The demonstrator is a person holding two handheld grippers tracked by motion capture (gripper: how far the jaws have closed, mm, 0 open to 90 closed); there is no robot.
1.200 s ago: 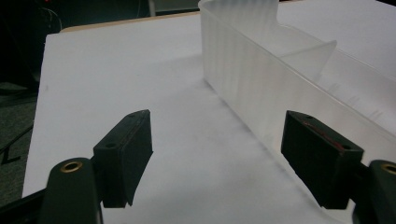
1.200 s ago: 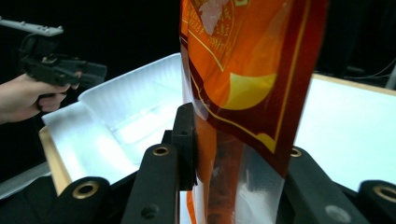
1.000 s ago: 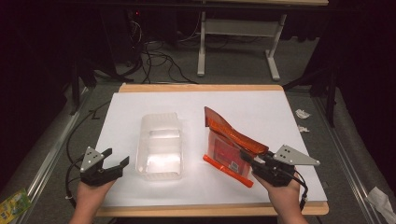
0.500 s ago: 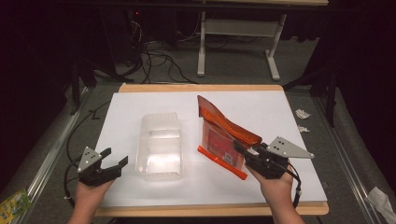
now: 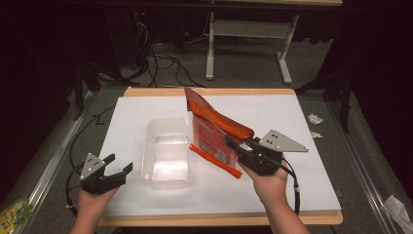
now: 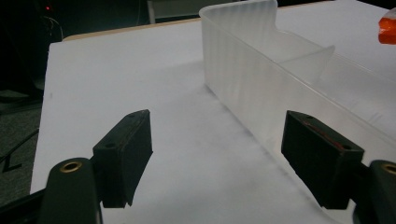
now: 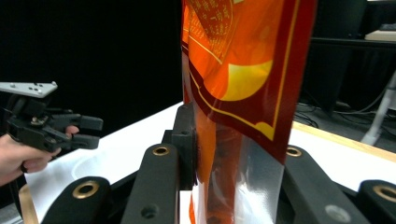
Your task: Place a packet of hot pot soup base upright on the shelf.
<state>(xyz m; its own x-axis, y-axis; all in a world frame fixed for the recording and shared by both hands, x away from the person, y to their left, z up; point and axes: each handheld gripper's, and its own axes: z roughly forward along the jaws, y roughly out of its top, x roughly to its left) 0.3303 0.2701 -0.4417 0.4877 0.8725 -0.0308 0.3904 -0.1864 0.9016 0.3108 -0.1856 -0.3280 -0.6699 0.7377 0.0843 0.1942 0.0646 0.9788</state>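
An orange-red foil bag (image 5: 214, 129) hangs tilted above the white table sheet (image 5: 292, 117), its lower edge next to the right wall of a clear plastic container (image 5: 166, 156). My right gripper (image 5: 234, 148) is shut on the bag's lower right part. In the right gripper view the bag (image 7: 238, 70) rises between the pressed jaws of my right gripper (image 7: 233, 154). My left gripper (image 5: 118, 163) stands open at the container's front left. In the left gripper view my left gripper (image 6: 219, 154) holds nothing between its jaws, and the container's ribbed wall (image 6: 261, 70) runs past the right jaw.
The container has an inner divider and lies lengthwise at the sheet's middle. Cables and a white desk frame (image 5: 243, 29) lie on the floor beyond the table. Crumpled paper scraps (image 5: 315, 119) sit off the right edge, and a green packet (image 5: 14, 212) lies at the bottom left.
My right gripper has carried the bag left and upward, closer to the container, and the bag stands more upright. The left gripper has stayed in place.
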